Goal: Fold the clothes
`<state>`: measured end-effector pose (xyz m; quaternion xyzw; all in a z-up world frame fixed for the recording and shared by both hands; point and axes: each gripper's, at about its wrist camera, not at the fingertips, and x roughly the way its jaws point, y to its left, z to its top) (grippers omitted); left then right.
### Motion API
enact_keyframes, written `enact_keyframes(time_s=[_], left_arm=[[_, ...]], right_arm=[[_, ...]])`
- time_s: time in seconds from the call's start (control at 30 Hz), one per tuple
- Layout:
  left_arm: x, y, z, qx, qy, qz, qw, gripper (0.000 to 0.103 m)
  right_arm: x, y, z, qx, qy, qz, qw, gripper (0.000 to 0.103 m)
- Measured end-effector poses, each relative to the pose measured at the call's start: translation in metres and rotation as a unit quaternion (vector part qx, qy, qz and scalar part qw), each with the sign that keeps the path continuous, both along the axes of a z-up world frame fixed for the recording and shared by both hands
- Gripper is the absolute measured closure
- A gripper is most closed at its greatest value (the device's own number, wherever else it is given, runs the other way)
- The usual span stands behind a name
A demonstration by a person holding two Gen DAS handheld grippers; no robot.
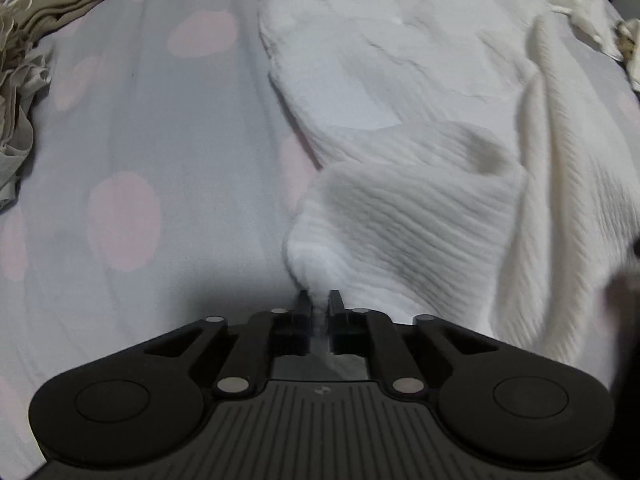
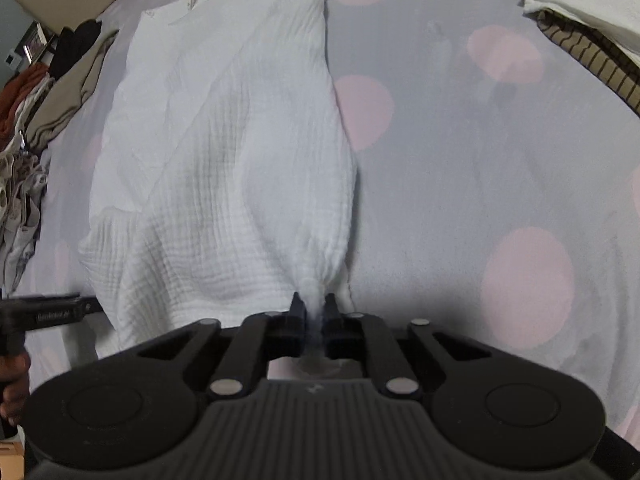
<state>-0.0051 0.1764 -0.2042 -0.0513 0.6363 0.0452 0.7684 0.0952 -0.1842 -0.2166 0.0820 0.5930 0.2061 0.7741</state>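
Note:
A white crinkled garment [image 1: 400,92] lies spread on the bed, stretching away from both grippers. My left gripper [image 1: 319,300] is shut on a bunched corner of its near hem, and the cloth lifts into a fold just ahead of the fingers. In the right wrist view the same white garment [image 2: 240,140] runs from the far collar end down to my right gripper [image 2: 313,302], which is shut on the other near corner. The left gripper's black body [image 2: 44,314] shows at the left edge of that view, held by a hand [image 2: 12,384].
The bed sheet [image 2: 460,184] is pale lilac with pink spots. A pile of beige and white clothes [image 1: 24,60] lies at the left edge. Striped and white fabric [image 2: 592,44] sits at the far right, and rust, black and beige clothes [image 2: 52,80] lie along the left.

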Motion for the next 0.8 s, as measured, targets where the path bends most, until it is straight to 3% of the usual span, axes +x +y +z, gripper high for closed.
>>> enact_keyframes(time_s=[0.1,0.23,0.47,0.63,0.8], left_arm=[[-0.019,0.008,0.021,-0.034,-0.026,0.017,0.9989,0.098],[-0.048,0.02,0.057,-0.097,-0.076,0.051,0.9911,0.098],[-0.086,0.019,0.122,-0.171,-0.145,0.055,0.973,0.098],[-0.102,-0.017,0.138,-0.163,-0.159,0.023,0.9735,0.098],[-0.112,-0.06,0.101,-0.125,-0.09,-0.022,0.9878,0.098]], right_arm=[[0.006,-0.015,0.008,-0.001,-0.004,-0.003,1.0,0.095],[0.018,-0.056,0.034,0.002,-0.032,-0.015,0.999,0.096],[0.034,-0.129,0.109,0.034,-0.08,-0.011,0.996,0.096],[0.022,-0.154,0.151,0.051,-0.109,0.012,0.993,0.096],[-0.001,-0.158,0.125,0.009,-0.101,0.047,0.994,0.096]])
